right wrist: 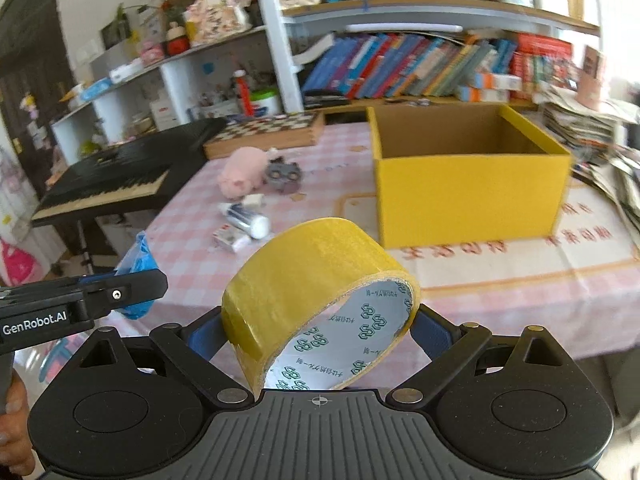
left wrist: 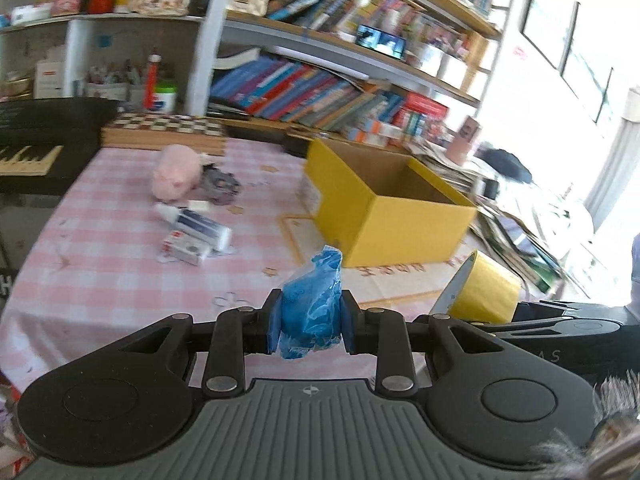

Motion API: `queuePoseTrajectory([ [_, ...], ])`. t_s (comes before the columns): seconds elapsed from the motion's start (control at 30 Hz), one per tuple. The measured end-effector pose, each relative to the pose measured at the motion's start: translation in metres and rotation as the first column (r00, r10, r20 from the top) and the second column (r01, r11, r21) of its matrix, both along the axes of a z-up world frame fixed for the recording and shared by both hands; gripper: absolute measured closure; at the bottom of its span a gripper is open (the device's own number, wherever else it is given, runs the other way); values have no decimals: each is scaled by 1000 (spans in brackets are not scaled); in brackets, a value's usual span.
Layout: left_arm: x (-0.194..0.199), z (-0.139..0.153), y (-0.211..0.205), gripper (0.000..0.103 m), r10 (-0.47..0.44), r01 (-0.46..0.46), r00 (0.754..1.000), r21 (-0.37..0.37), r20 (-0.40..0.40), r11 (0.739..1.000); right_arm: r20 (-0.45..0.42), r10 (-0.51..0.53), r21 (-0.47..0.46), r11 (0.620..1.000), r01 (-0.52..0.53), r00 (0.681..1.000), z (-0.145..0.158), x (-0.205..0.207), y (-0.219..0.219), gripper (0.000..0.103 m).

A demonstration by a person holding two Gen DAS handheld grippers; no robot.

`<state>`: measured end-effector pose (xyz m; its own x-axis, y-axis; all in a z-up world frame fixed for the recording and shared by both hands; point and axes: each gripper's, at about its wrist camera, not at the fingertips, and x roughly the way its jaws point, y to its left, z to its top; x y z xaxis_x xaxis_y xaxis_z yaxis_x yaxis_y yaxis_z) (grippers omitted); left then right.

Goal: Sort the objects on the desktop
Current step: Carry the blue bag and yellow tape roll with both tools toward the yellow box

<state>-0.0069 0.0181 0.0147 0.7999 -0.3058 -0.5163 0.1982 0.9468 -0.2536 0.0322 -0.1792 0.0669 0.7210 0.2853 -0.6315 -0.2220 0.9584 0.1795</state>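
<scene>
The left gripper (left wrist: pixel 309 320) is clenched on a crumpled blue bag (left wrist: pixel 310 304), its pads half hidden behind the plastic; the right gripper (right wrist: pixel 318 330) grasps a yellow tape roll (right wrist: pixel 316 280), which covers most of both blue pads; both are held above the pink checked table (left wrist: pixel 100 264), near the open yellow box (right wrist: pixel 472 196), whose floor is out of sight; a pink plush (left wrist: pixel 176 178), a tube (left wrist: pixel 200 226) and a small carton (left wrist: pixel 184 248) lie blurred to the box's left.

At lower centre the left gripper (left wrist: pixel 310 320) pinched a blue crumpled bag (left wrist: pixel 312 308); the yellow box (left wrist: pixel 400 220) stood open at centre right on the counter (left wrist: pixel 100 264).
</scene>
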Motion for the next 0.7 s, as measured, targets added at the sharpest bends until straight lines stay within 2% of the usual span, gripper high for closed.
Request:
queuePoseTrajectory([
  [0.47, 10, -8, -46, 77, -185, 185, 983, -27, -9, 982, -31, -167, -35, 985, 166, 985, -1, -26, -40, 6],
  [0.7, 18, -5, -60, 77, -240, 239, 971, -22, -4, 971, -26, -212, -36, 977, 211, 977, 0, -27, -51, 6],
])
